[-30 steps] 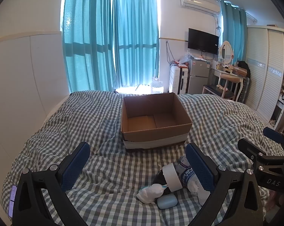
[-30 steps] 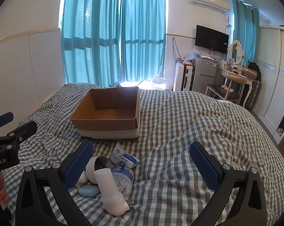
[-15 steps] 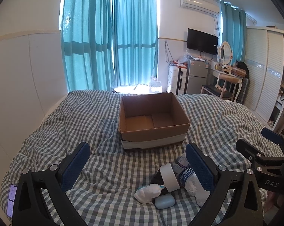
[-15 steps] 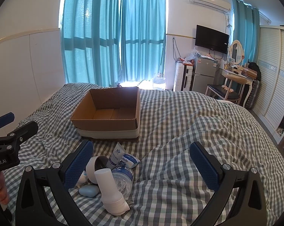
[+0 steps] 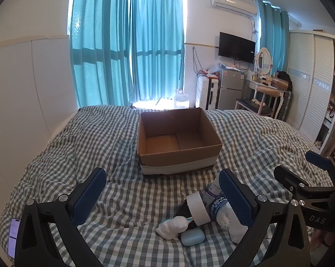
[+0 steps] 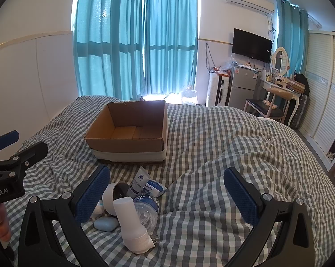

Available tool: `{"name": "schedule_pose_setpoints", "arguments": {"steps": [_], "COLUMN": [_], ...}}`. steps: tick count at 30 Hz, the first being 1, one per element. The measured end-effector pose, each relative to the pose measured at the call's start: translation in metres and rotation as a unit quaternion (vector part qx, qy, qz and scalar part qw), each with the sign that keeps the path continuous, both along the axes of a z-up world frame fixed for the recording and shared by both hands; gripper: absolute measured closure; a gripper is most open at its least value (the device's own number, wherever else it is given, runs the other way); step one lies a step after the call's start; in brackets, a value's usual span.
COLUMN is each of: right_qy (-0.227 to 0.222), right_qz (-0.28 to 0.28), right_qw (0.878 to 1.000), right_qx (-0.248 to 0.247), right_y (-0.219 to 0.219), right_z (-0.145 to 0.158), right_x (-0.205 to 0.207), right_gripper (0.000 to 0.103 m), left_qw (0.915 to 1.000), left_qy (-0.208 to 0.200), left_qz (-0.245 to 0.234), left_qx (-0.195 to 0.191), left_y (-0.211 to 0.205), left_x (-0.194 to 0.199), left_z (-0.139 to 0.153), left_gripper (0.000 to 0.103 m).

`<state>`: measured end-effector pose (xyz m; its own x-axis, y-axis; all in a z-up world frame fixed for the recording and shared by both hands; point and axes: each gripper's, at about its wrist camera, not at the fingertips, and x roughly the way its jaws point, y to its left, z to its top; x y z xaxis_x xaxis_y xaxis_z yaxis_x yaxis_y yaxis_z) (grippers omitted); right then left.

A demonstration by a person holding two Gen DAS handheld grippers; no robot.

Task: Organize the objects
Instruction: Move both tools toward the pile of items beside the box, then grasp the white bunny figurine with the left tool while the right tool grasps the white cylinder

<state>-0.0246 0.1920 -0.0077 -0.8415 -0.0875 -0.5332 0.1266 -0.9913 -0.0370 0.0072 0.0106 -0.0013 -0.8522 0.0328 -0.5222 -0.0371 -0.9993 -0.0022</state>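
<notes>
Nothing packed yet: your cardboard box sits empty mid-bed. The pile of toiletries lies on the checked bed just before it. Left claw and right claw both spread wide, holding nothing. All sorting remains.

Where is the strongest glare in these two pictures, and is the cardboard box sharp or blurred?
In both views daylight burns out between the curtains behind the bed. The cardboard box is sharp in the left wrist view and in the right wrist view; straight lines bend near the edges.
</notes>
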Motion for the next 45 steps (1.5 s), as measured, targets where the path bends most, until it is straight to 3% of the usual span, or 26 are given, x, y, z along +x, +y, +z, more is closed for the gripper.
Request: {"name": "schedule_pose_setpoints", "arguments": {"steps": [23, 30, 37, 45], "right_qy": [0.003, -0.016, -0.068, -0.138], "right_qz": [0.005, 0.019, 0.036, 0.052], "right_qw": [1.0, 1.0, 0.997, 0.989], "right_qx": [0.001, 0.001, 0.013, 0.023], "right_y": [0.001, -0.002, -0.009, -0.014], "right_z": [0.001, -0.005, -0.034, -0.074], "right_x": [0.004, 0.0, -0.01, -0.025], "right_gripper": [0.0, 0.001, 0.001, 0.006], "left_qw": [1.0, 0.9998, 0.9979, 0.987], "left_qy": [-0.001, -0.017, -0.065, -0.161], "left_qz": [0.0, 0.001, -0.002, -0.002], "left_qx": [0.004, 0.007, -0.003, -0.001], "left_y": [0.001, 0.0, 0.0, -0.002], "left_x": [0.002, -0.001, -0.014, -0.036], "left_z": [-0.001, -0.012, -0.036, -0.097], "left_gripper": [0.0, 0.0, 0.0, 0.0]}}
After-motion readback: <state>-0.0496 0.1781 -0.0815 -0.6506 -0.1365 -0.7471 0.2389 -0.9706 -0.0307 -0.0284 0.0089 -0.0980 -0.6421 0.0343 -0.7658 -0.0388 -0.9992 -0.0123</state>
